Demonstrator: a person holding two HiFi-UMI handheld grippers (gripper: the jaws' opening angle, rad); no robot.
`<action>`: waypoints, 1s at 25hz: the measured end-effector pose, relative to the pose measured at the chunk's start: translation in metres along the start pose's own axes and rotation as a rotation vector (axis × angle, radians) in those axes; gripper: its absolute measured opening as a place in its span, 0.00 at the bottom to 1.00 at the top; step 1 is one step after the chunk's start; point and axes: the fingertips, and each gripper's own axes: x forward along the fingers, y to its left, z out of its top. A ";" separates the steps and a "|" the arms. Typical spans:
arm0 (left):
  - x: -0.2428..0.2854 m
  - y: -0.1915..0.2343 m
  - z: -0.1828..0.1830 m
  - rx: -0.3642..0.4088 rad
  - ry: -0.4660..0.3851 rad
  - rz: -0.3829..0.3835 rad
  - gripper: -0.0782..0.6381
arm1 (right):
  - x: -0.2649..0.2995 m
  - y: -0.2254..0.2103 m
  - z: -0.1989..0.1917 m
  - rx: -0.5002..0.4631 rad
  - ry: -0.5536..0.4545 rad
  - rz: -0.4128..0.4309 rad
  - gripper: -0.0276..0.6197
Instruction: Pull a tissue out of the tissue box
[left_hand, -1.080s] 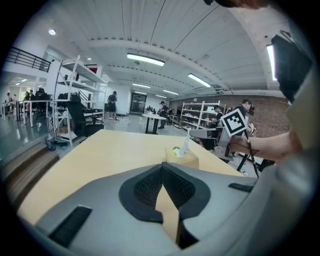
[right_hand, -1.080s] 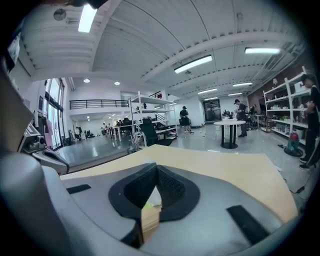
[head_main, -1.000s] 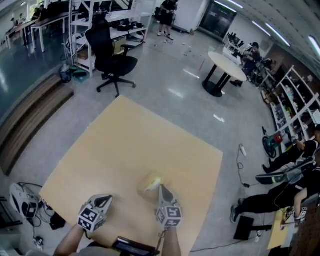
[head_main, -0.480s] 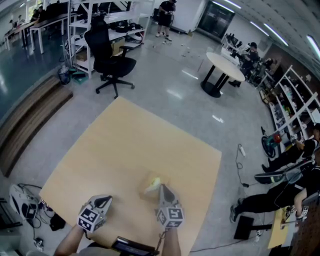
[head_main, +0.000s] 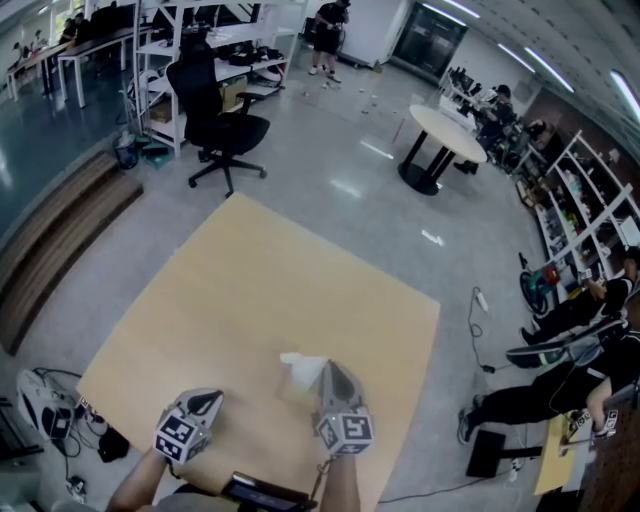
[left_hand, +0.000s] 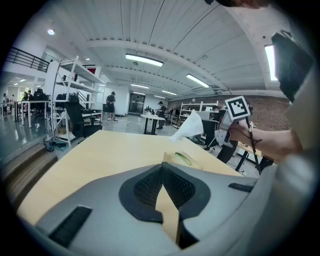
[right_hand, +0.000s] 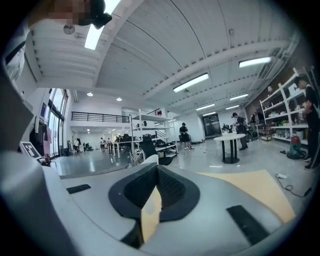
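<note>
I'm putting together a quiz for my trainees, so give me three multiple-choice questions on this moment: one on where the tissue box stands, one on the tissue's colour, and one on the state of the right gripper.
1. Where on the table does the tissue box stand?
A. at the far corner
B. near the person's edge
C. in the middle

2. What colour is the tissue?
A. white
B. blue
C. pink

3. How is the right gripper?
A. open and empty
B. shut and empty
C. shut on the tissue

Answers:
1 B: the head view shows the box at the near edge, right by the gripper.
2 A: it shows white above the box.
3 C: its jaws are together, with the tissue pinched at their tips.
</note>
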 end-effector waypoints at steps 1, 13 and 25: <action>0.000 0.000 0.001 0.002 -0.003 -0.002 0.12 | 0.001 0.001 0.011 -0.008 -0.021 0.002 0.05; -0.004 -0.007 0.009 0.013 -0.032 -0.007 0.12 | -0.016 -0.002 0.059 -0.017 -0.133 -0.010 0.05; -0.012 -0.011 0.027 0.038 -0.081 -0.012 0.12 | -0.040 -0.001 0.058 -0.037 -0.124 -0.070 0.05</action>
